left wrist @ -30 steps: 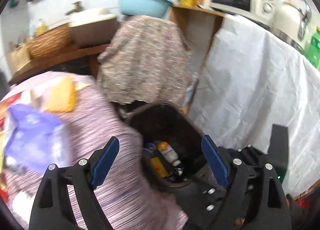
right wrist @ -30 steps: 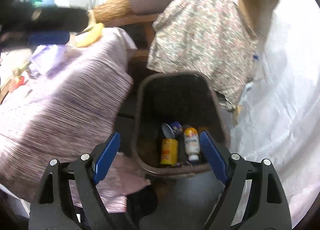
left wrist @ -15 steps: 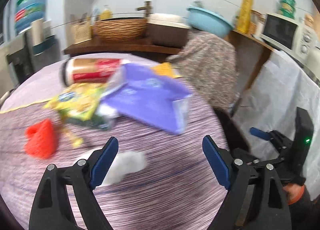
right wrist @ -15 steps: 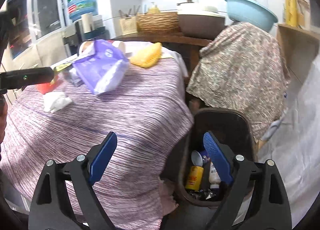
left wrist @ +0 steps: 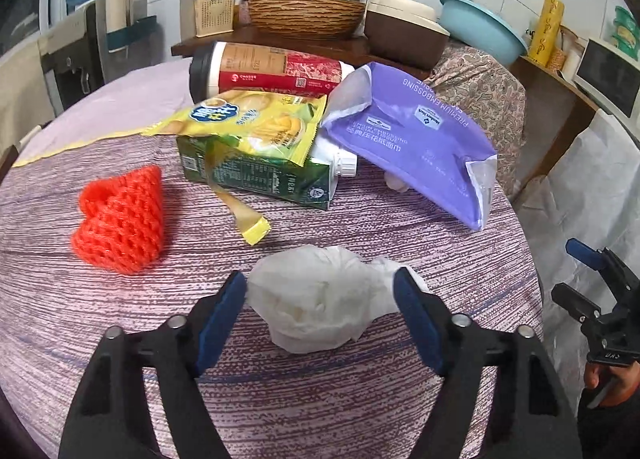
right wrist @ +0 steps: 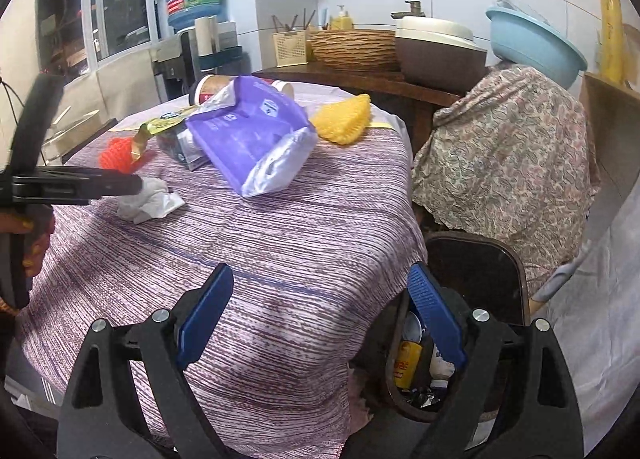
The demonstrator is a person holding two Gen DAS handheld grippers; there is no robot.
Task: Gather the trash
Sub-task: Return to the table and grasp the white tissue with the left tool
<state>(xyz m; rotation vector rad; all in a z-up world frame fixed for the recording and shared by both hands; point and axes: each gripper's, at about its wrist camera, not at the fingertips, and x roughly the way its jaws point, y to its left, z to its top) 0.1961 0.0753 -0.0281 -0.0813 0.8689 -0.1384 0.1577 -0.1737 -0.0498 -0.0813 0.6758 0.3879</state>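
A crumpled white tissue (left wrist: pixel 316 299) lies on the purple striped tablecloth (left wrist: pixel 120 339). My left gripper (left wrist: pixel 320 295) is open with its blue pads on either side of the tissue. Behind it lie an orange foam net (left wrist: pixel 120 219), a green carton (left wrist: pixel 256 175) under a yellow snack wrapper (left wrist: pixel 260 127), a purple tissue pack (left wrist: pixel 412 143) and a red cup (left wrist: pixel 272 71). My right gripper (right wrist: pixel 320 315) is open and empty above the table edge, beside the dark trash bin (right wrist: pixel 476 271) holding cans and bottles. The tissue also shows in the right wrist view (right wrist: pixel 148 203).
A yellow foam net (right wrist: pixel 344 123) lies at the table's far side. A floral-covered object (right wrist: pixel 508 155) stands behind the bin. White sheeting (right wrist: pixel 600 319) hangs at the right. A counter with a basket (left wrist: pixel 306 15), a brown pot and a blue basin runs along the wall.
My left gripper swung from over the bin to the table and now straddles the white tissue. My right gripper rose from the bin to face the table.
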